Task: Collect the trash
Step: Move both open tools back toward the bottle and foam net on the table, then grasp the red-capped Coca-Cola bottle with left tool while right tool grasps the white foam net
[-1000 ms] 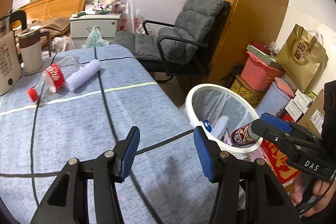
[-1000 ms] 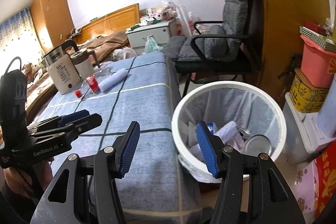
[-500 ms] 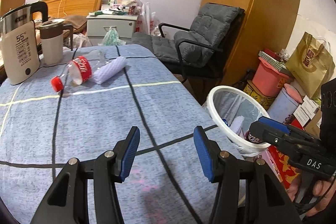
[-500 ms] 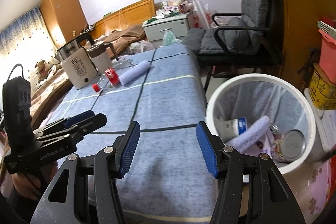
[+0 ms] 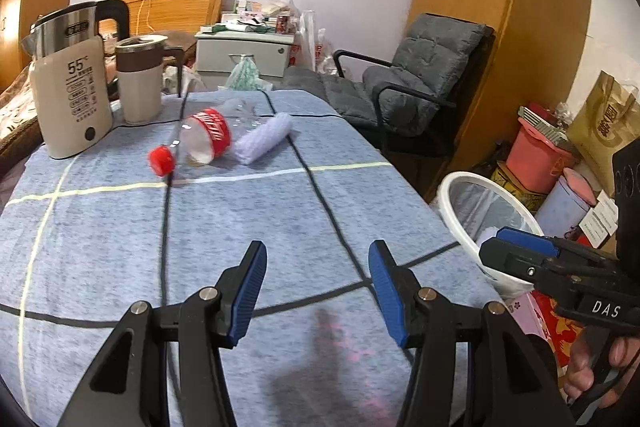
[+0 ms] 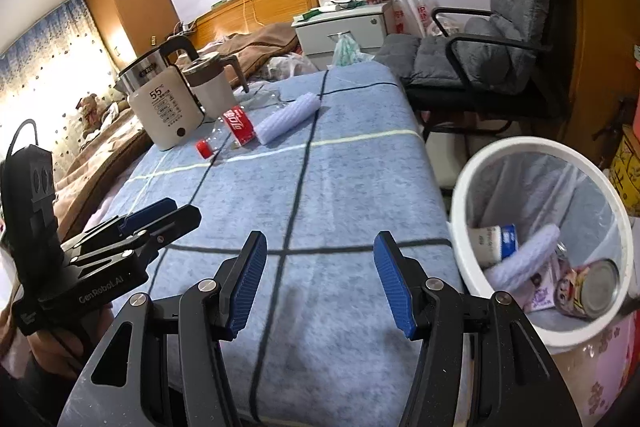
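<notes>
At 11 o'clock on the surface [image 5: 120, 227]: plastic bottle [image 5: 200, 141] and foam sleeve [image 5: 264, 138], uncollected. Trash bin [image 6: 472, 179] at 3 o'clock, beside the edge for drops. Left gripper [image 5: 316, 279] and right gripper [image 6: 318, 275] fingers half open, empty.

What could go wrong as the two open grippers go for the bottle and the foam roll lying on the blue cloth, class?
1. The plastic bottle lies on its side touching the foam roll; nudging one may roll the other off.
2. The kettle and mug stand close behind, so a reach could knock them.
3. The bin sits off the table edge; a drop could miss.
</notes>
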